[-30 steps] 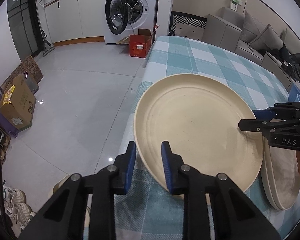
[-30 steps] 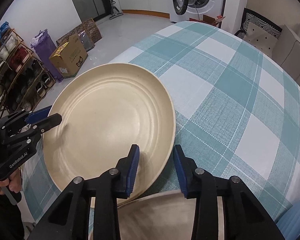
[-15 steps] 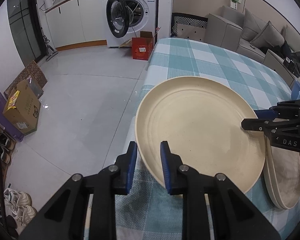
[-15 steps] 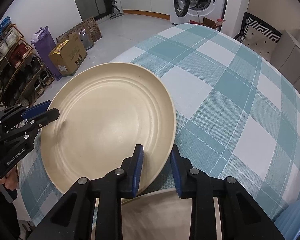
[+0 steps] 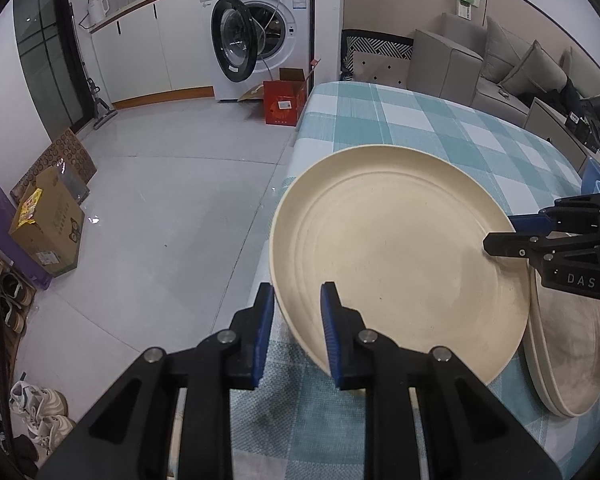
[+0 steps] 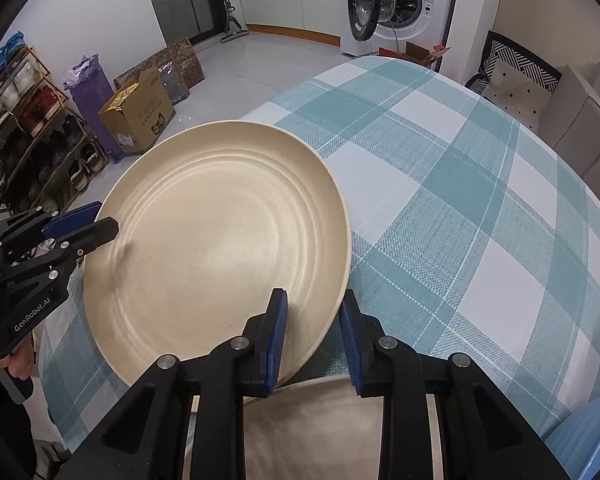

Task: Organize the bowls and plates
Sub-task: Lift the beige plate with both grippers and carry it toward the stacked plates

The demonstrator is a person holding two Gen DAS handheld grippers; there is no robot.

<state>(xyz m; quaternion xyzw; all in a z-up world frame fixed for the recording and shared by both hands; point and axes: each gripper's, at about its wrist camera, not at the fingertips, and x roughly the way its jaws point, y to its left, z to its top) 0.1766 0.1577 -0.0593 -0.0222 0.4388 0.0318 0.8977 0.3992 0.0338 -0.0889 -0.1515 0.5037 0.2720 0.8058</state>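
A large cream plate (image 5: 396,264) (image 6: 220,248) hangs tilted just above the teal checked table (image 5: 420,120), gripped at two opposite rims. My left gripper (image 5: 297,300) (image 6: 96,224) is shut on the rim at the table's edge. My right gripper (image 6: 313,308) (image 5: 500,236) is shut on the opposite rim, one pad above the plate and one below. Under the right gripper lies a stack of similar cream plates (image 5: 568,360) (image 6: 320,420), which the held plate partly overlaps.
The checked cloth (image 6: 460,200) stretches away beyond the plate. A blue chair (image 6: 588,432) stands at the table's near right corner. On the floor to the left are a cardboard box (image 5: 48,228), a red box (image 5: 284,100) and a washing machine (image 5: 260,40) with its door open.
The right gripper's fingers have drawn closer together onto the plate's rim. The plate and the left gripper have hardly moved.
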